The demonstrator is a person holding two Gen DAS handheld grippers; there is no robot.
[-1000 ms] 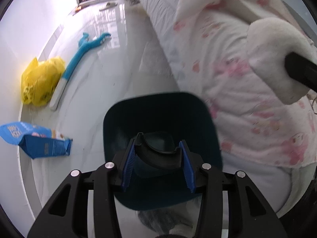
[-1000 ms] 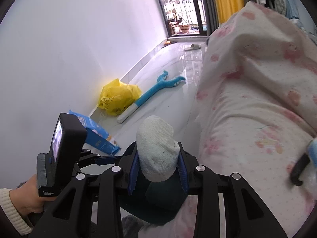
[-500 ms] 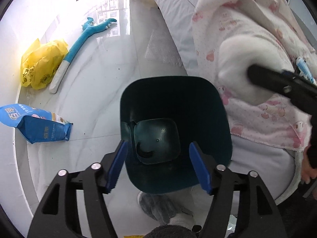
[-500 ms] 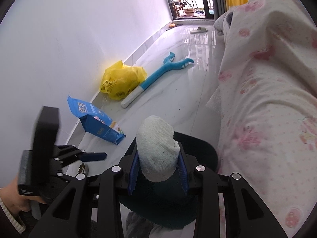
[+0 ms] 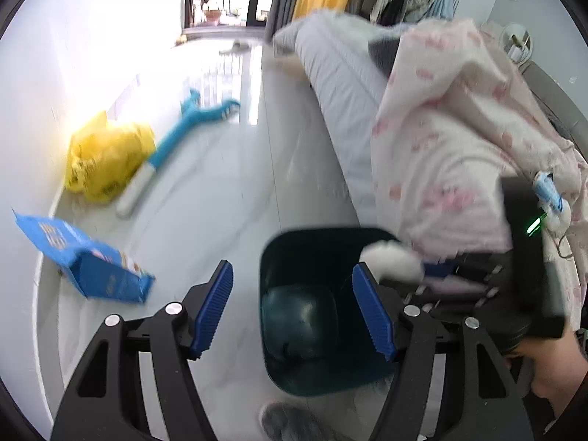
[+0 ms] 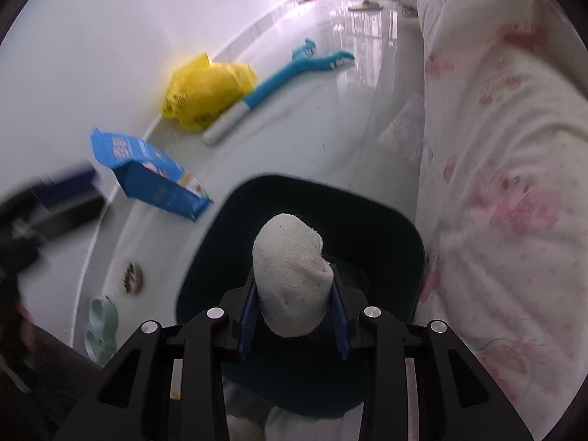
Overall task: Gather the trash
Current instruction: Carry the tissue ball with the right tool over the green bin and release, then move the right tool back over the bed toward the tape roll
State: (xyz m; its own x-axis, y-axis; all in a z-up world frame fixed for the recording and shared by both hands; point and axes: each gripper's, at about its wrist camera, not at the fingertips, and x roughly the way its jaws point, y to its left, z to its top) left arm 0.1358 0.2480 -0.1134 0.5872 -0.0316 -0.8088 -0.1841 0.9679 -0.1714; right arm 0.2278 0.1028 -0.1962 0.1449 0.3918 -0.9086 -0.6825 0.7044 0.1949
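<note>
While our right tongs grip a rolled white sock directly above the open mouth of the dark teal bin, our left tongs gape wide with nothing between the blue pads, having just opened. On the white floor near the wall lie a blue snack bag, a yellow plastic bag and a blue long-handled brush.

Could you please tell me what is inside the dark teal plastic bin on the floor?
The dark teal plastic bin looks empty in the left wrist view: only its bare bottom shows. In the right wrist view, the white sock covers most of the inside.
</note>
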